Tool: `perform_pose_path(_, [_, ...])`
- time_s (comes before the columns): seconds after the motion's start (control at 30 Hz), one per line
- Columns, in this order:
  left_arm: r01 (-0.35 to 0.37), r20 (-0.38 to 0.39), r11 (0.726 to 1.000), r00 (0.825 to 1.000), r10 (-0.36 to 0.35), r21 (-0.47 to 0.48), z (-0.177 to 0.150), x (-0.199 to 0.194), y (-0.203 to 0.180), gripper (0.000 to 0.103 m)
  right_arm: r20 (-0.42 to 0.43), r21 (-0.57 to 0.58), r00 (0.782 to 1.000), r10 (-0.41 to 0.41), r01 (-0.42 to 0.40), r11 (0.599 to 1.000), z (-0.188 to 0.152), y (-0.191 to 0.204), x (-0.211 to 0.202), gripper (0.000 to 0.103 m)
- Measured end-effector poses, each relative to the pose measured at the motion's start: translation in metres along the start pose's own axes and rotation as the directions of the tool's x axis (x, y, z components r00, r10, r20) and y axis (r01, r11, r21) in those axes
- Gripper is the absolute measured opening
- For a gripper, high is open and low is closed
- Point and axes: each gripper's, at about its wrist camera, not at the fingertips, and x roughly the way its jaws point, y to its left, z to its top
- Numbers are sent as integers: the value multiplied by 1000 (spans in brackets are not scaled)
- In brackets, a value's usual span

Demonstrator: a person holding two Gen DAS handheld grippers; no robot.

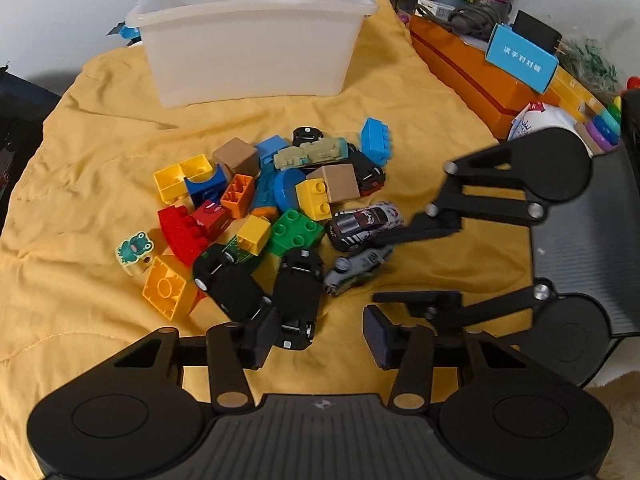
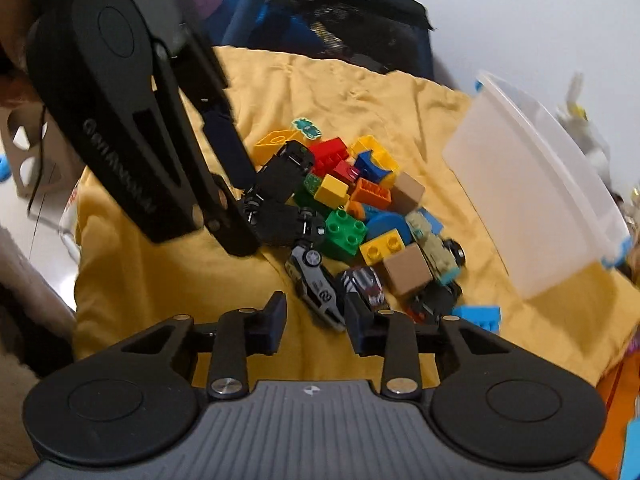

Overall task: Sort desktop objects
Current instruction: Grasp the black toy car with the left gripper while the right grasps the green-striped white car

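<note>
left tool (image 1: 318, 336) open, right tool (image 2: 316, 322) open, empty

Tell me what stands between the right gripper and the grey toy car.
Nothing visible does. The right gripper has its jaws open right at the grey toy car, with only bare yellow cloth in front of them. The dark patterned car lies close beside it, toward the right fingertip.

Left wrist view low, facing the bin (image 1: 248, 40), right wrist view angled leftward, both near, sharing the toy pile (image 1: 272, 216).
</note>
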Motion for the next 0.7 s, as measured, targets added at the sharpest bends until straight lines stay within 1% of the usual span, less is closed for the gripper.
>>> perform_pose_path(0.07, [9, -8, 1000, 1000, -9, -13, 2, 3, 3, 51, -1, -30, 1000, 9, -9, 1000, 1, 0, 6, 36])
perform_pose_path(0.13, [11, -12, 1000, 1000, -11, -13, 5, 6, 5, 51, 15, -53, 1000, 3, -2, 999, 3, -2, 12, 36])
perform_pose_path(0.2, [8, -21, 1000, 1000, -8, -12, 6, 10, 7, 51, 26, -28, 1000, 0, 1, 1000, 5, -10, 20, 36])
perform_pose_path(0.27, [3, -26, 1000, 1000, -4, -21, 7, 14, 7, 51, 48, -3, 999, 25, -25, 1000, 6, -17, 23, 36])
perform_pose_path(0.3, [6, -30, 1000, 1000, -7, -19, 8, 17, 6, 49, 53, 1, 998, 35, -35, 999, 6, -19, 24, 36])
perform_pose_path(0.37, [-9, -42, 1000, 999, 8, -16, 9, 23, 5, 41, 60, 2, 997, 44, -44, 999, 6, -20, 25, 36])
perform_pose_path(0.43, [3, -62, 1000, 998, -4, -29, 10, 30, 7, 29, 64, -4, 997, 52, -52, 999, 3, -20, 25, 36])
perform_pose_path(0.5, [0, -65, 999, 998, -2, -32, 10, 36, 10, 28, 58, -41, 996, 62, -59, 997, 3, -19, 23, 36])
perform_pose_path(0.57, [2, -51, 999, 999, -4, -38, 11, 38, 13, 27, 55, -74, 996, 76, -72, 995, 3, -19, 21, 38])
perform_pose_path(0.6, [2, -51, 999, 999, -4, -40, 12, 39, 15, 25, 53, -90, 996, 78, -74, 993, 2, -19, 22, 38])
perform_pose_path(0.67, [9, -54, 998, 998, -12, -65, 13, 39, 21, 22, 42, -161, 997, 66, -58, 985, 4, -12, 25, 45])
perform_pose_path(0.7, [17, -54, 996, 998, -21, -82, 12, 38, 25, 22, 34, -212, 998, 53, -44, 976, 4, -6, 27, 45])
